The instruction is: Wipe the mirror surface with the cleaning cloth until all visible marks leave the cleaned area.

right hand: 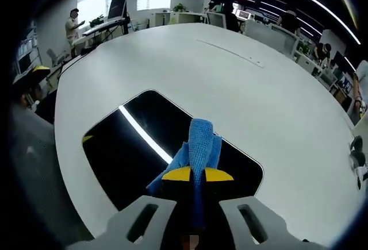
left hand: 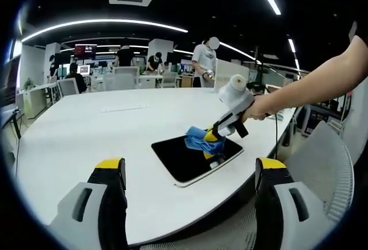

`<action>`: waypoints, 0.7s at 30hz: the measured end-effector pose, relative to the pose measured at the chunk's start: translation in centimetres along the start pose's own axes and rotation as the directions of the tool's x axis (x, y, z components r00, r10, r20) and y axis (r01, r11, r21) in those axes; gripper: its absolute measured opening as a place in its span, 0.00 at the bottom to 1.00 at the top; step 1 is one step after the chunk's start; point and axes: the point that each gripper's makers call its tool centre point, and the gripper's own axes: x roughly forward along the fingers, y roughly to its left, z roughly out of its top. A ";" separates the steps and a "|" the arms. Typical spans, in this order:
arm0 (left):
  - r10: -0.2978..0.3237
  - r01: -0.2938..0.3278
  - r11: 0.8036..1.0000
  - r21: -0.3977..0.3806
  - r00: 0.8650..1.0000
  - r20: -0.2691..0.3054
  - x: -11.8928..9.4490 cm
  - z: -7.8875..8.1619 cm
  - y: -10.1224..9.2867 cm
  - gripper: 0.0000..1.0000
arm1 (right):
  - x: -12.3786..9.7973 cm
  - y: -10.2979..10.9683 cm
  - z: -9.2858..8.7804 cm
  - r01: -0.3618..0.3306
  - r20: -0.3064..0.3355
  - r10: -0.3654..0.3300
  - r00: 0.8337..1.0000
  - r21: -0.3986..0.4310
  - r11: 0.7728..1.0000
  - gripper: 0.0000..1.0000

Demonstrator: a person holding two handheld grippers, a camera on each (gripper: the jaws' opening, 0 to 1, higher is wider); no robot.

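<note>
We see one mirror (left hand: 192, 158) lying flat near the table (left hand: 86, 135) edge, nothing else on the white top beside it. Our right gripper (left hand: 211, 144) is clamped on one blue cloth (right hand: 198, 146), pressed onto the dark glass. Our left gripper (left hand: 192, 172) hangs off the table edge, jaws spread wide, holding nothing. Open office behind: desks, strip lights (left hand: 103, 23), several people, a chair (left hand: 322, 158) at the side.

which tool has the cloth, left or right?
The right tool: its jaws are shut on the blue cloth, pressed onto the mirror. The left tool stands open over the table edge, holding nothing.
</note>
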 end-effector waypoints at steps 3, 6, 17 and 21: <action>0.001 -0.001 1.000 0.000 1.000 0.001 0.0 0.0 0.0 0.92 | -0.3 0.5 -0.2 -0.004 0.000 0.004 1.000 -0.003 1.000 0.00; 0.000 0.000 1.000 0.000 1.000 -0.001 0.0 0.0 0.0 0.91 | -0.5 0.9 -0.5 -0.006 0.003 0.006 1.000 -0.001 1.000 0.00; -0.003 0.003 1.000 0.001 1.000 -0.004 0.0 -0.1 0.0 0.91 | -1.7 2.4 -1.5 -0.008 0.011 0.008 1.000 -0.009 1.000 0.00; -0.003 0.003 1.000 0.001 1.000 -0.004 0.0 -0.1 -0.1 0.91 | -2.0 2.7 -1.8 -0.004 0.025 0.004 1.000 0.005 1.000 0.00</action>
